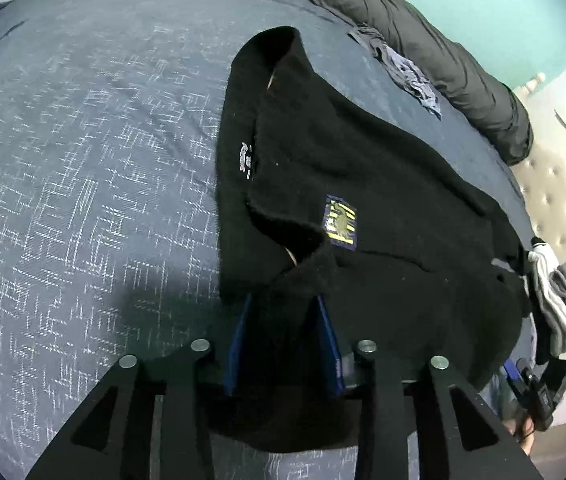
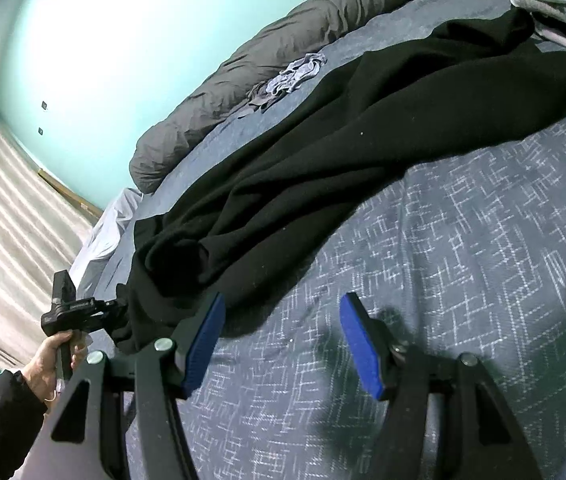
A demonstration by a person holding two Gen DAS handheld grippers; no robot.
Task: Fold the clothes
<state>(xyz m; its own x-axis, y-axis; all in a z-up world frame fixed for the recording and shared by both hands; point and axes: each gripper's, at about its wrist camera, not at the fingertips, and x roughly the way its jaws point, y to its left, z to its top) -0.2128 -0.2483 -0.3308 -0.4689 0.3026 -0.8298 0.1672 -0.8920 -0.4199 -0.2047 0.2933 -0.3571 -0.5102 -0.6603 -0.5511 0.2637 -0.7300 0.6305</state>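
Left gripper (image 1: 283,336): nearest the lens, blue pads partly closed with the near hem of the black sweater (image 1: 343,184) between them; cloth fills the gap, so I read it as a grip on the hem, likely to lift it for a fold.
Right gripper (image 2: 283,344): jaws wide, nothing between the pads, hovering over bare bedsheet (image 2: 483,280) just near of the sweater's edge; probably lining up for a second grab.
Sweater position: spread across the middle of the bed, collar at the far end, small yellow-and-blue patch (image 1: 341,222) mid-body, one part bunched toward the left in the right wrist view.
Fold state: judgement, barely begun; garment is rumpled, not squared.
Person's hand (image 2: 53,364): seen at left in the right wrist view, holding the left gripper's handle.
Other laundry: grey crumpled garment (image 1: 411,76) far, beside the dark duvet (image 1: 423,28); grey-white clothes (image 1: 555,300) at right.
Containers: none visible.
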